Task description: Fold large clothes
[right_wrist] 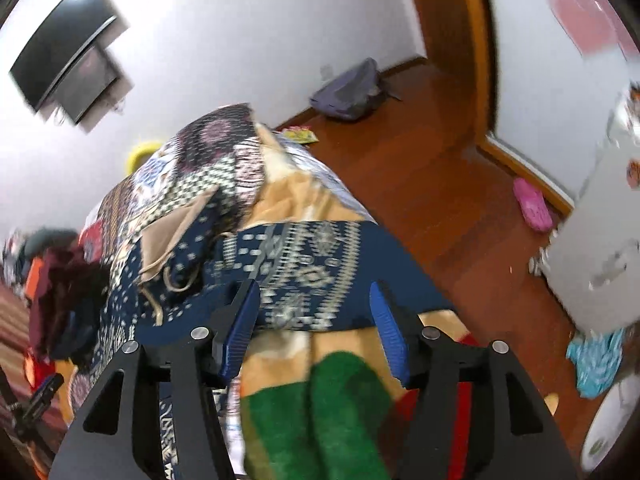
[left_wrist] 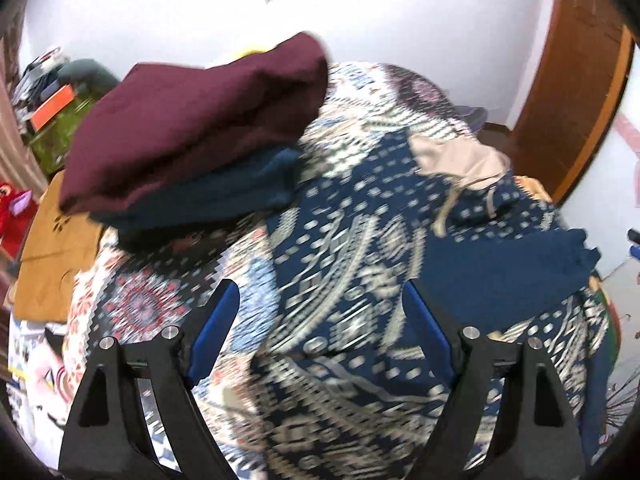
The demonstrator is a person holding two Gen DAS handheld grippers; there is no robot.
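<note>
Patterned navy garment (left_wrist: 340, 280) is lying under both my grippers, left gripper (left_wrist: 320, 300) and right gripper (right_wrist: 314, 300) gaping empty, while folded maroon clothes (left_wrist: 200, 128) are crowding beside.

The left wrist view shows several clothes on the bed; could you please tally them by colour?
Maroon folded garment: 1
Plain dark blue folded garments: 2
Blue patterned garment: 1
Total: 4
</note>
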